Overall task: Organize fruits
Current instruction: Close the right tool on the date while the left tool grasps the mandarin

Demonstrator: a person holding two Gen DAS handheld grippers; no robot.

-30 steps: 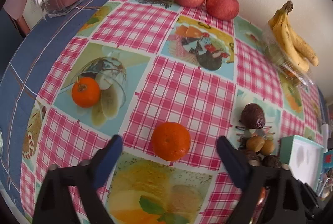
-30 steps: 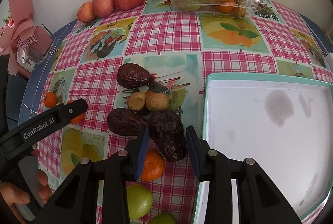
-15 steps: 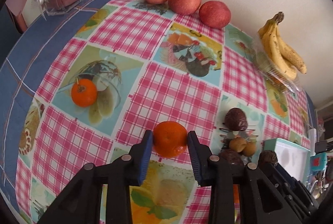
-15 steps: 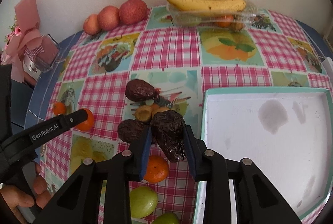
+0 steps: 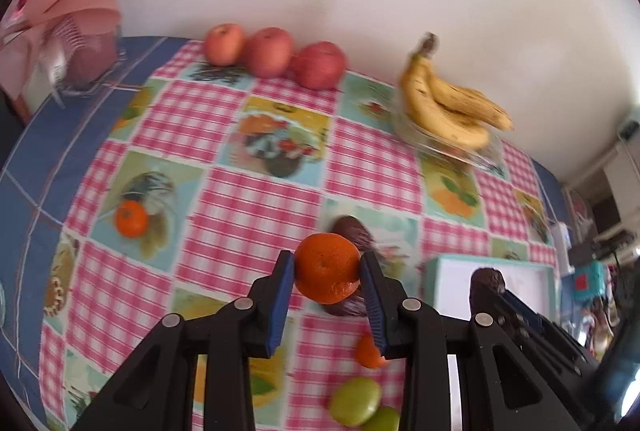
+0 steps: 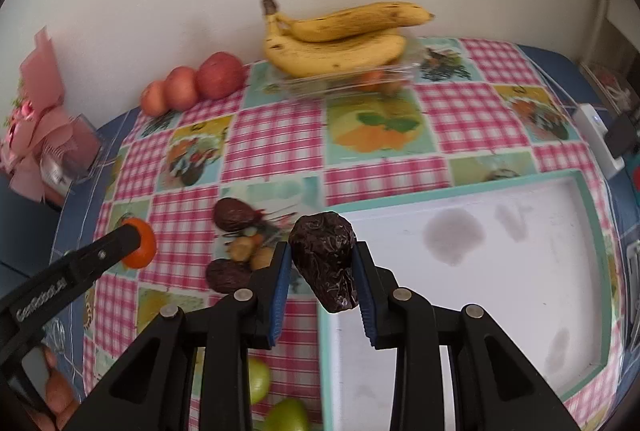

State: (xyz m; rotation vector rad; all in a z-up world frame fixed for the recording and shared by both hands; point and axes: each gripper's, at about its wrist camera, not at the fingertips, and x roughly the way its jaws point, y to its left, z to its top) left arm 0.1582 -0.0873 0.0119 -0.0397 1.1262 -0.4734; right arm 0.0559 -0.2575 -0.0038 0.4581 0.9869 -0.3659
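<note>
Both tongs have just closed and lifted off the tabletop (image 5: 248, 199): the left tongs (image 5: 327, 271) clench a smooth, round tangerine (image 5: 327, 273), and the right tongs (image 6: 322, 265) grip a dark, wrinkled oblong fruit (image 6: 326, 263). So two picks are done, with placing likely next. Just beyond the right tongs, the white tray (image 6: 500, 291) with its teal rim lies empty; farther back sit spotted bananas (image 6: 340, 39) and glossy apples (image 6: 196, 83).

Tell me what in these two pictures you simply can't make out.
- Box under the bananas: right view, blur and glare hide what lies inside.
- Green fruits: left view, partly behind the gripper frame and cut by the bottom edge.
- Small brown fruits: right view, too small and blurred to name.
- Pink wrapped thing: left view, blurred, cut by the edge.
- Tray: right view, near edge hidden by the right gripper.
</note>
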